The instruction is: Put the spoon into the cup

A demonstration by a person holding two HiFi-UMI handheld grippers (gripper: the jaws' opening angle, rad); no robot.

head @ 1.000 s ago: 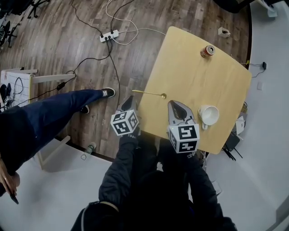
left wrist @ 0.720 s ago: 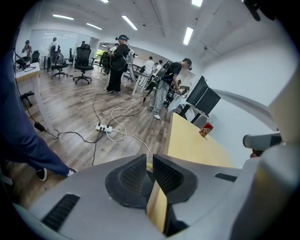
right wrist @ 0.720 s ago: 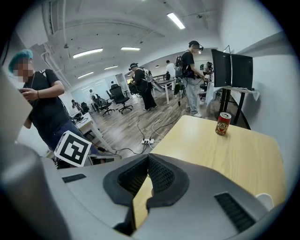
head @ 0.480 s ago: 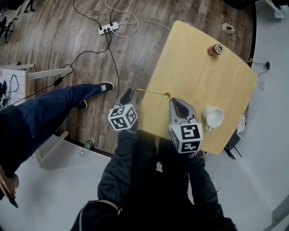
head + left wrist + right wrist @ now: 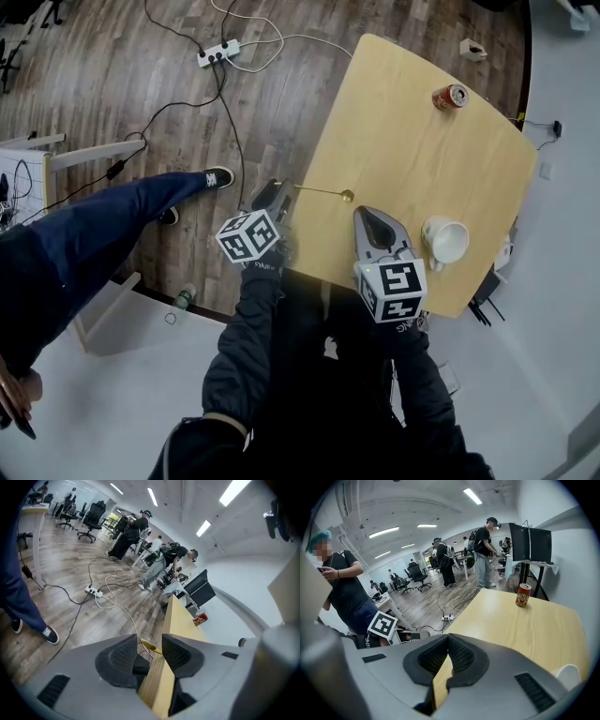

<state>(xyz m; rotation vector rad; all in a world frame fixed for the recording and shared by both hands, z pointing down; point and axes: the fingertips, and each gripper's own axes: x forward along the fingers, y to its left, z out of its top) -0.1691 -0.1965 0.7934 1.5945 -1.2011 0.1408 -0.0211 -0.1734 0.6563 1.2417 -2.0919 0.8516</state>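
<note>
While the left gripper point(image 5: 270, 197) hangs at the 9 o'clock edge of the table point(image 5: 412, 141), aimed toward roughly 1 o'clock, its jaws are spread wide. In the left gripper view they straddle the table edge, one over the floor and one over the tabletop. The thin end of the spoon point(image 5: 323, 192) pokes into the gap, with nothing squeezing it as far as I can see. The spoon lies flat on the table with its bowl pointing to 3 o'clock.

The right gripper point(image 5: 368, 218) is held over the near side of the table, pointing to 12. Its jaws are pressed together at the tips with nothing in them.

The cup point(image 5: 446, 240) stands upright at 3 o'clock of the right gripper, just beside it. A can point(image 5: 451, 96) sits far off at the table's 1 o'clock corner.

Hard to see: the left gripper view only gives a yellow sliver of the spoon handle, with the bowl behind a jaw. The right gripper view cuts the cup to a white edge at the bottom right. Both forearms are just dark sleeves point(image 5: 248, 347).
</note>
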